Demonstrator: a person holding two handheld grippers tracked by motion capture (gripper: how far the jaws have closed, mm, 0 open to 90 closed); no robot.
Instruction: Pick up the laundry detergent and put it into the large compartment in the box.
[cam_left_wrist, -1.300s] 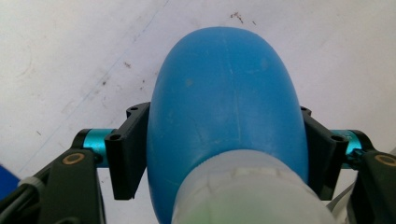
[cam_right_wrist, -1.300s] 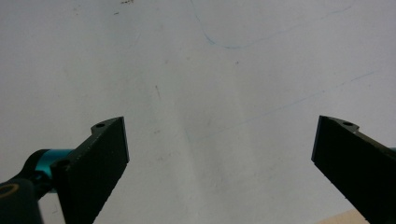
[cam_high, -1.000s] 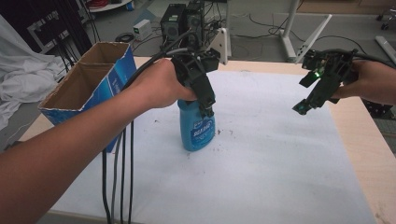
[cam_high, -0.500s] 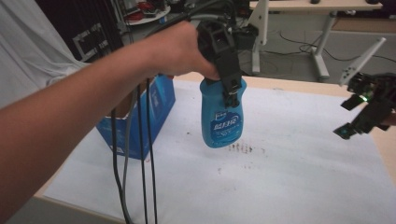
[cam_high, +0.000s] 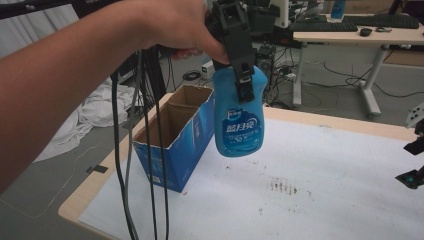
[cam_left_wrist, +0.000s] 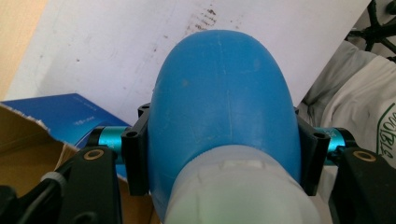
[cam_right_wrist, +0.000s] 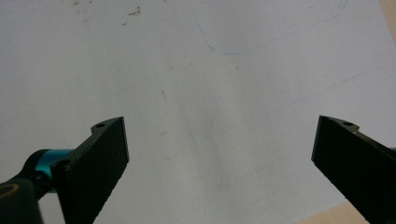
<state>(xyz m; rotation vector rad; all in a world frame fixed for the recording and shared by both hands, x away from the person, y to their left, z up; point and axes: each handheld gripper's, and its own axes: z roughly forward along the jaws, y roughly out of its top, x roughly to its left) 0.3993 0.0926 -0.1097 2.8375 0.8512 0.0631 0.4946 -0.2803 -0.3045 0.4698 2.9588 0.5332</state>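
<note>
Gripping the bottle (cam_left_wrist: 224, 93) by its upper body, just below the pale cap end, the left gripper (cam_high: 243, 80) has its jaws clamped on both flanks, so the blue shell bulges out between them in the left gripper view. That hold near the top lets the bottle hang straight down beneath the jaws, label facing the camera in the high view, with its base well clear of the tabletop (cam_high: 320, 200). Held that high, it seems meant to clear the box wall rather than be dragged along.

Below and to one side of those jaws stands the box (cam_high: 175, 145), an open blue carton with a torn brown rim and a divider across its middle; its mouth faces up, so a drop from above is probably the aim. Which compartment is intended cannot be told. Cables (cam_high: 145, 150) trail from the gripper down past the box's near corner.

Farther off, the right gripper (cam_right_wrist: 219, 154) hangs over bare white tabletop with its jaws wide apart and nothing between them, apparently kept out of the way; at the right edge of the high view it sits well apart from the bottle. Dark specks (cam_high: 282, 186) mark the sheet between the two.
</note>
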